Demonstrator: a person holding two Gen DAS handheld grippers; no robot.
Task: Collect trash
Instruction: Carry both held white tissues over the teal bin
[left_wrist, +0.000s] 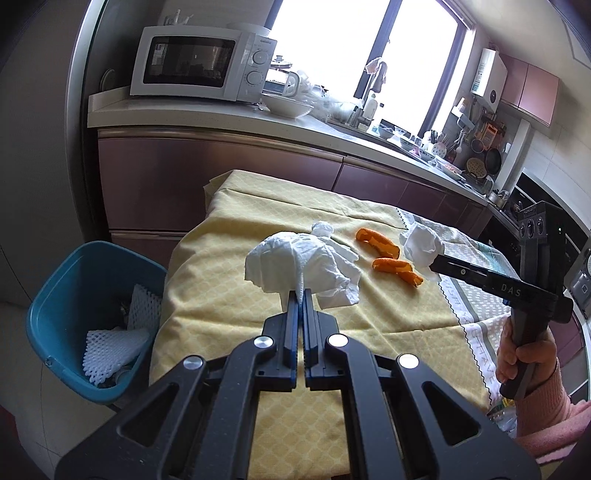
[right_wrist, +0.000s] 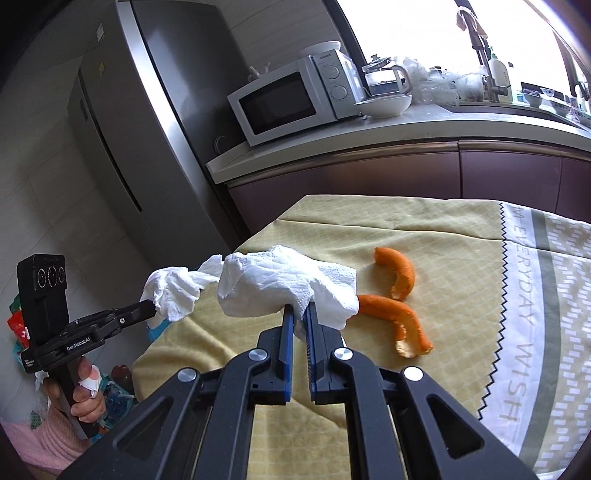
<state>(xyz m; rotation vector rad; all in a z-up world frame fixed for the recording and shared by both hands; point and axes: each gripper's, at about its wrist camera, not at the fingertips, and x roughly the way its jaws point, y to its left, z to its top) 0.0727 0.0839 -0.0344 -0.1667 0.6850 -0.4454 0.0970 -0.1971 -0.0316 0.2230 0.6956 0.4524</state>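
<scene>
Left gripper (left_wrist: 300, 295): jaws closed on a crumpled white tissue (left_wrist: 303, 269), which is lifted above the bench (left_wrist: 229, 266). From the right wrist view this gripper (right_wrist: 149, 308) appears at lower left, its tissue (right_wrist: 173, 291) hanging off the tip beyond the bench edge.
Right gripper (right_wrist: 300, 310): jaws closed on a second crumpled white tissue (right_wrist: 284, 284), pinched at its lower edge and held above the bench (right_wrist: 424, 229). From the left wrist view this gripper (left_wrist: 436, 264) reaches in from the right with its tissue (left_wrist: 423, 245) at the tip.
Third tissue (left_wrist: 322, 229): small white wad lying on the yellow cloth, behind the tissue in the left gripper.
Orange peels: two curved strips on the yellow cloth, near peel (right_wrist: 397, 323) and far peel (right_wrist: 397, 271); their ends lie just beside each other. In the left wrist view they lie between the two held tissues, near peel (left_wrist: 397, 269) and far peel (left_wrist: 378, 242).
Bin (left_wrist: 55, 302): blue plastic, on the floor just beside the left edge of the bench; white foam netting (left_wrist: 114, 345) lies inside.
Bench cover: yellow patterned cloth, with a grey-and-white printed cloth (right_wrist: 535, 314) on its right side.
Background: white microwave (left_wrist: 199, 66) on the kitchen counter, steel refrigerator (right_wrist: 155, 122) to its left.
</scene>
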